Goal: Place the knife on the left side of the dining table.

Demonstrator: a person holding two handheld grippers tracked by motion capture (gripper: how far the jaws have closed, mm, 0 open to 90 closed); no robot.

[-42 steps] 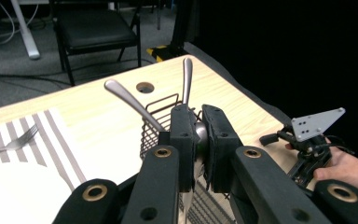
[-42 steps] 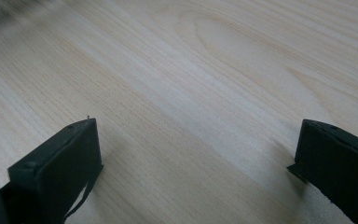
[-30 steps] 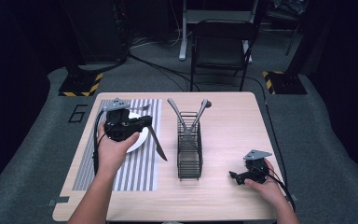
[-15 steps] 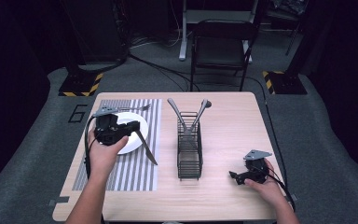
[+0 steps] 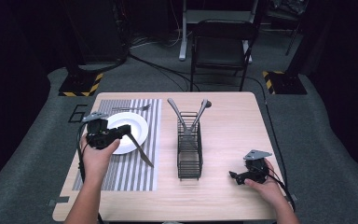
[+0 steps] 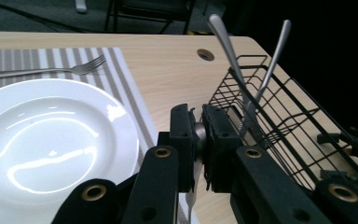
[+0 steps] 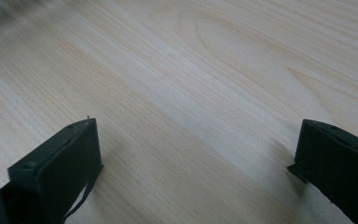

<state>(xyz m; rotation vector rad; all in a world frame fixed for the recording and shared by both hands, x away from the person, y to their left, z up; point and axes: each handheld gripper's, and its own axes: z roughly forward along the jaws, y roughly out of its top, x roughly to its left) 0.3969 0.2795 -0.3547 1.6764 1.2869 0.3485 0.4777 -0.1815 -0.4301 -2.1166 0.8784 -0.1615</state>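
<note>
"Left claw (image 5: 125,131) from up high: what is it doing?"

"It is squeezed tight on a knife (image 5: 140,150). The knife hangs slanted over the striped mat (image 5: 121,177), just beside the white plate (image 5: 137,122). I think it is meant to lie next to the plate, like at dinner."

"What else is around?"

"A fork (image 5: 130,108) lies on the mat behind the plate. A black wire basket (image 5: 189,154) stands in the middle of the table (image 5: 233,121), with two more handles sticking up (spoons, maybe). The right claw (image 5: 234,176) rests low on the wood, far from it all."

"And from the left claw's own camera?"

"The left claw (image 6: 199,135) pinches the knife (image 6: 192,198) flat between its pads, so it cannot slip. The plate (image 6: 51,140) is close on one side and the basket (image 6: 279,130) close on the other. The plate rim is what it could bump. The fork (image 6: 51,71) is out of the way."

"And the right claw's camera?"

"The right claw (image 7: 196,140) is wide apart with nothing in it, just bare table (image 7: 191,70) underneath."
</note>
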